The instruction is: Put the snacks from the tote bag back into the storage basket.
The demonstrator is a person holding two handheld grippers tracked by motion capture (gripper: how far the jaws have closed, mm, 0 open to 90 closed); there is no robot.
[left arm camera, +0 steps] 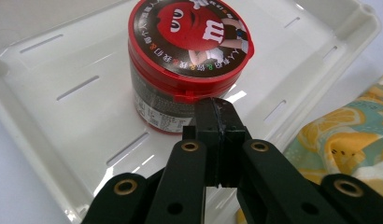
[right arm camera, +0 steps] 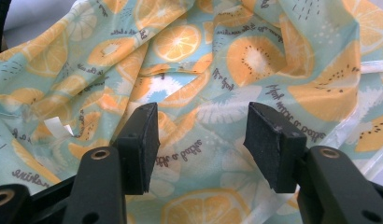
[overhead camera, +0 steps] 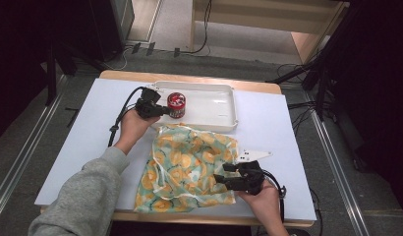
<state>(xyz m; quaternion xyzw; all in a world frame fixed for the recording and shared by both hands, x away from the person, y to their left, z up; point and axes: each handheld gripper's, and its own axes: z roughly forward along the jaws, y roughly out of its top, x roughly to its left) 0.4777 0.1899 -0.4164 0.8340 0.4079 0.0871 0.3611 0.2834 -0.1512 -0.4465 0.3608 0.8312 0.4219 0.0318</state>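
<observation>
With its jaws pressed together, the left gripper [left arm camera: 216, 122] could tip the red candy tub [left arm camera: 187, 65] in the tray [left arm camera: 45, 135], while the right gripper [right arm camera: 201, 140] gapes over the fruit-print bag [right arm camera: 217, 60].

right tool [right arm camera: 201, 144]: jaws apart, nothing pinched between the pads | cloth bag [right arm camera: 236, 60]: crumpled, pale green with orange slices and dark lettering, lying under and beyond the jaws | white tag [right arm camera: 56, 127]: on the cloth, left | bench [right arm camera: 35, 16]: pale strip, far left
</observation>
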